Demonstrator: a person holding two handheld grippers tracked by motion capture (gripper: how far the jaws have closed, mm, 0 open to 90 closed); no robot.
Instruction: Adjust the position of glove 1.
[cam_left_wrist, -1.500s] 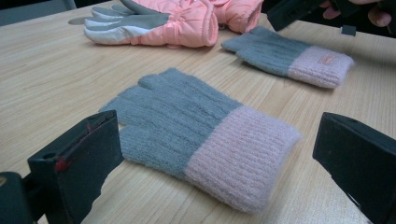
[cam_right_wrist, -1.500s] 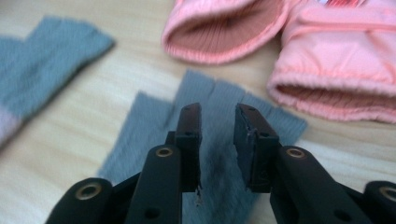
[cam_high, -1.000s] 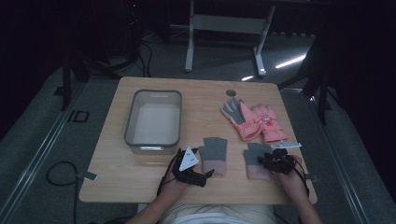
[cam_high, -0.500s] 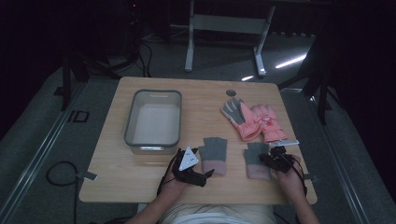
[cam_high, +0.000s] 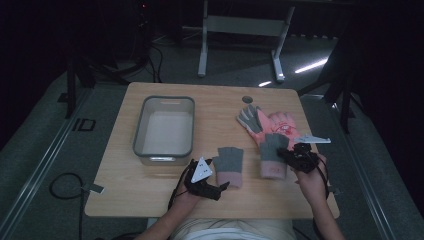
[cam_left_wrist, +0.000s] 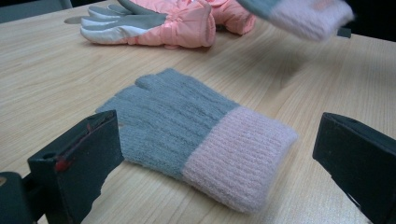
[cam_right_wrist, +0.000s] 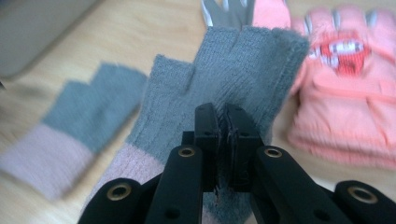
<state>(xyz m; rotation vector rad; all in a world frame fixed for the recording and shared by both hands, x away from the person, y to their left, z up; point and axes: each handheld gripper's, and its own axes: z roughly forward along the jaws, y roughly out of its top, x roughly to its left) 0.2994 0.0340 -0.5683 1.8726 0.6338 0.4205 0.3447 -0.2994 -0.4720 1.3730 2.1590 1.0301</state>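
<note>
Blurred in the right gripper view: the knitted grey fingerless glove with a pink cuff (cam_right_wrist: 224, 93), its cuff partly hidden behind the black jaws. Right gripper (cam_right_wrist: 223, 140) clamped tight on that glove's knit, jaws having just been closing, cloth pinched between the pads. Seen from the high view, same glove (cam_high: 272, 152) at the right gripper (cam_high: 295, 156), near the table's right edge, fingers pointing away from the person. Cut off at the top of the left gripper view: a blurred pink cuff, off the wood.

Second grey-and-pink knitted glove (cam_left_wrist: 196, 135) flat on the light wooden table (cam_high: 150, 192), lying in front of the left gripper (cam_left_wrist: 210, 154), jaws spread wide to either side of it, pads clear of the wool. Same glove (cam_high: 230, 165) just right of the left gripper (cam_high: 212, 187) in the high view, close to the table's near edge.

Bare wood between the two knitted gloves and along the near edge. Farther back, padded salmon-pink ski gloves with grey palms (cam_high: 267, 125), just beyond the held glove, whether touching hard to tell. Grey rectangular plastic tub (cam_high: 164, 127) to the left, well apart from both gloves. Small round hole (cam_high: 247, 99) in the tabletop near the far edge.
</note>
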